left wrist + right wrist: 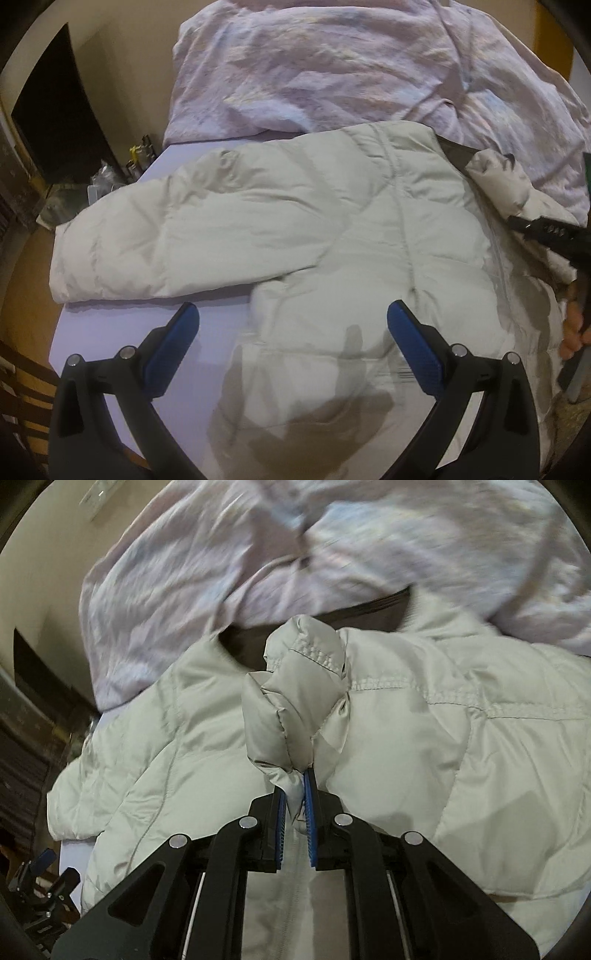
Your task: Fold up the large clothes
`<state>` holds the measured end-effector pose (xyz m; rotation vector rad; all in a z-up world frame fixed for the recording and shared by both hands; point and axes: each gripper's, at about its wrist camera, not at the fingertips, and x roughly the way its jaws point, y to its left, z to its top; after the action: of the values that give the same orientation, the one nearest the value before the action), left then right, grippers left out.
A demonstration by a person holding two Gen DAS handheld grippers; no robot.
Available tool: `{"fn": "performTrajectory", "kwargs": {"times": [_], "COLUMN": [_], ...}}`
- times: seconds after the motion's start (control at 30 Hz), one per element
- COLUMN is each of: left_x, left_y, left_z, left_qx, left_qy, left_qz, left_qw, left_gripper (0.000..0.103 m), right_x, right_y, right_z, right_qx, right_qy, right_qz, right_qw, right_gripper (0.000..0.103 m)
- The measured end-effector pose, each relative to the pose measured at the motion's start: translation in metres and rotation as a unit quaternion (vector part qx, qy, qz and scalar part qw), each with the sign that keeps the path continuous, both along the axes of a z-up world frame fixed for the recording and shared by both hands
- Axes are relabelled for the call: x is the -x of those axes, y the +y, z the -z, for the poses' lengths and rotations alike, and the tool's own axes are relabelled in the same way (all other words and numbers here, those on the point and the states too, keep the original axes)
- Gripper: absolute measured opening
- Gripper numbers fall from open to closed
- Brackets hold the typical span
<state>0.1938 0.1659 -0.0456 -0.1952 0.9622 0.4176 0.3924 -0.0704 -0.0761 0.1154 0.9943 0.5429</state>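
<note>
A large white puffer jacket (314, 229) lies spread on a pale lilac bed sheet (110, 339); its left sleeve (155, 240) stretches out to the left. My left gripper (291, 321) is open and empty, hovering above the jacket's lower part. My right gripper (295, 794) is shut on a bunched piece of the jacket, the cuff end of the other sleeve (295, 694), and holds it raised above the jacket body (461, 757). The right gripper also shows at the right edge of the left wrist view (546, 232) with the lifted sleeve (506, 184).
A crumpled pink-lilac duvet (332, 66) fills the far side of the bed, touching the jacket's collar. Left of the bed are a dark screen (51, 110) and cluttered items (107, 177) beside a beige wall. A wooden chair (18, 387) stands at the near left.
</note>
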Motion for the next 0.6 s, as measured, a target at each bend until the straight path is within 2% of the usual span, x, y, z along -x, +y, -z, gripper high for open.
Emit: {"fn": "performTrajectory", "kwargs": {"times": [0.1,0.17,0.2,0.23,0.3,0.37,0.47,0.6], "left_x": [0.005,0.008,0.009,0.01,0.012,0.012,0.012,0.022], "left_y": [0.015,0.022,0.027,0.03,0.036,0.042,0.051,0.06], "left_z": [0.002,0.004,0.005,0.007,0.01,0.014,0.019,0.019], "left_qx": [0.015,0.019,0.019,0.017,0.017,0.02,0.033,0.034], "left_qy": [-0.002,-0.002,0.001,0.001,-0.002,0.003,0.007,-0.015], "left_qz": [-0.01,-0.015,-0.018,-0.021,-0.026,-0.029,-0.031,-0.037], "left_qw": [0.9998,0.9997,0.9997,0.9996,0.9995,0.9994,0.999,0.9986], "left_gripper": [0.101,0.101,0.101,0.101,0.101,0.101,0.101,0.101], "right_x": [0.007,0.017,0.022,0.024,0.028,0.035,0.04,0.009], "right_y": [0.029,0.046,0.051,0.053,0.054,0.053,0.046,0.026], "right_z": [0.013,0.02,0.02,0.02,0.015,0.001,-0.023,-0.026], "right_qx": [0.024,0.068,0.085,0.087,0.063,0.054,0.037,0.034], "right_qy": [0.01,-0.006,-0.017,-0.018,-0.006,-0.029,-0.079,-0.083], "right_qz": [-0.026,-0.045,-0.052,-0.061,-0.08,-0.085,-0.061,0.014], "right_qw": [0.999,0.997,0.995,0.994,0.995,0.995,0.994,0.996], "right_gripper": [0.011,0.014,0.019,0.04,0.07,0.07,0.062,0.052]}}
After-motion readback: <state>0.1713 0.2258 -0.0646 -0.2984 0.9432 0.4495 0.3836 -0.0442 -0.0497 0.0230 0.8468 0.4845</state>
